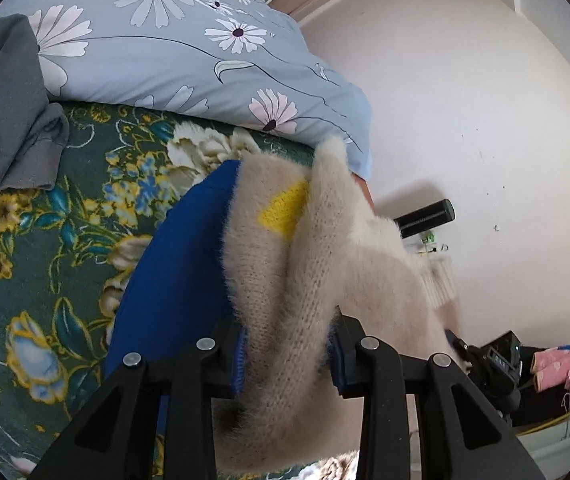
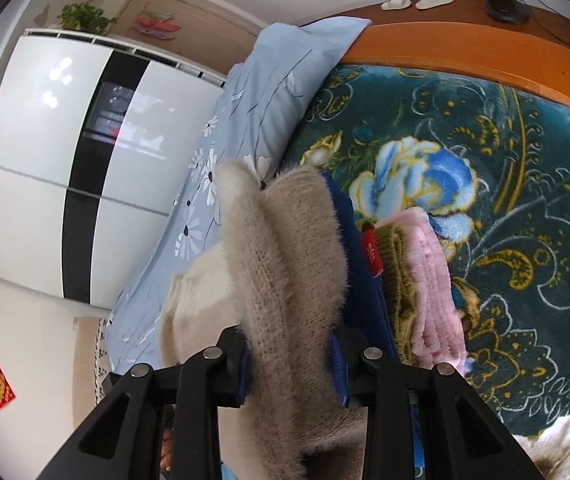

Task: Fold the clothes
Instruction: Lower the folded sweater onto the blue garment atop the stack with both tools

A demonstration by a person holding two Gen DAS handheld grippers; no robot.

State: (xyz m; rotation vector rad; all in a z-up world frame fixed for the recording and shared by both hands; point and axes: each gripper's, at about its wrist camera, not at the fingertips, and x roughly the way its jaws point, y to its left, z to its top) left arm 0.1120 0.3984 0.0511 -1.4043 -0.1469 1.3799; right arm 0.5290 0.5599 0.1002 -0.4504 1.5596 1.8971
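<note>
Sweater [image 1: 285, 280] clamped by both left gripper [image 1: 289, 360] and right gripper [image 2: 291, 364].

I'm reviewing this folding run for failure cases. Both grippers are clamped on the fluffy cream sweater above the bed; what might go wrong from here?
1. The left gripper and right gripper each pinch a bunched ridge of the cream sweater, so it may land creased, not flat.
2. The fuzzy knit could slip from the pads.
3. The hanging cloth may drag over the folded pink garment and disturb it.
</note>
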